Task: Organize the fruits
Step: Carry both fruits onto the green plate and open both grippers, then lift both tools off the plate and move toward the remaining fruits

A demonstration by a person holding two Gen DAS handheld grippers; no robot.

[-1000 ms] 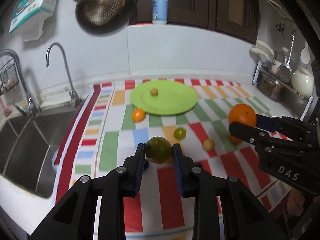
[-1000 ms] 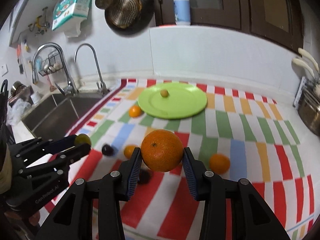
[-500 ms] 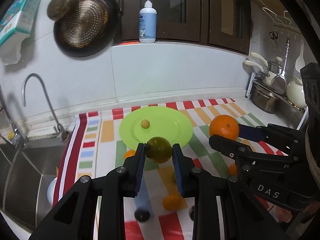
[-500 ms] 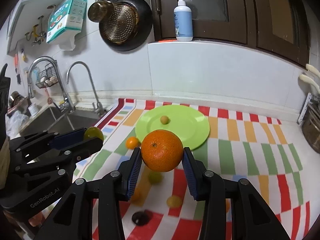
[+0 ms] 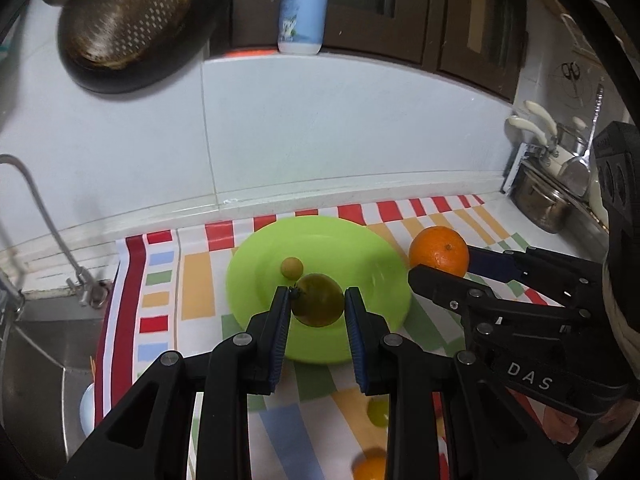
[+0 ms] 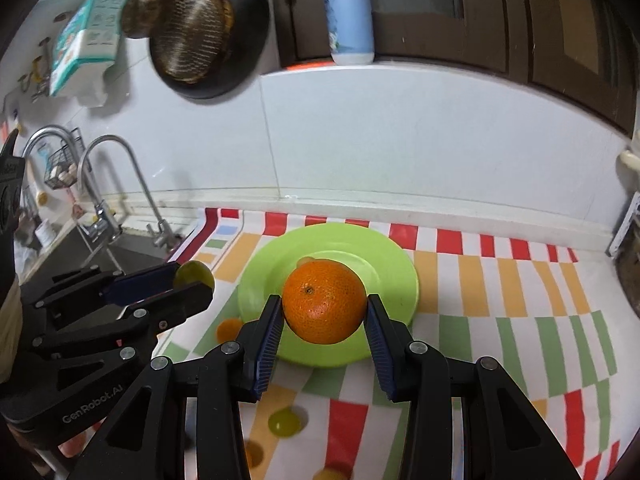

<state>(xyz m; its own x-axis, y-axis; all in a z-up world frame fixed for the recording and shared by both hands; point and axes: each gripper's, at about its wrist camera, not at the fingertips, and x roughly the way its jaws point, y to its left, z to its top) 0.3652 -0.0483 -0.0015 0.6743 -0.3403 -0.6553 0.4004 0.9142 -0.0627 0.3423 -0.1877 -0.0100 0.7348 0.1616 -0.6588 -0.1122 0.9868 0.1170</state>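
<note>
My left gripper (image 5: pixel 318 304) is shut on a dark green round fruit (image 5: pixel 318 300), held above the near part of the lime green plate (image 5: pixel 360 248). A small yellow-green fruit (image 5: pixel 291 267) lies on that plate. My right gripper (image 6: pixel 323 312) is shut on a large orange (image 6: pixel 324 306), held over the same plate (image 6: pixel 392 264). In the left wrist view the orange (image 5: pixel 439 251) shows at the plate's right edge. In the right wrist view the green fruit (image 6: pixel 195 273) shows left of the plate.
Loose small fruits lie on the striped cloth (image 6: pixel 500 320) near me: a yellow-green one (image 6: pixel 284 423) and a small orange one (image 6: pixel 229 329). A sink with taps (image 6: pixel 132 184) is at the left. Pots and utensils (image 5: pixel 544 196) stand at the right. A tiled wall rises behind the plate.
Both grippers have moved forward toward the wall with their fruits still held. The plate has come much closer and now lies right under both fruits; the loose fruits have slipped toward the bottom edge.
</note>
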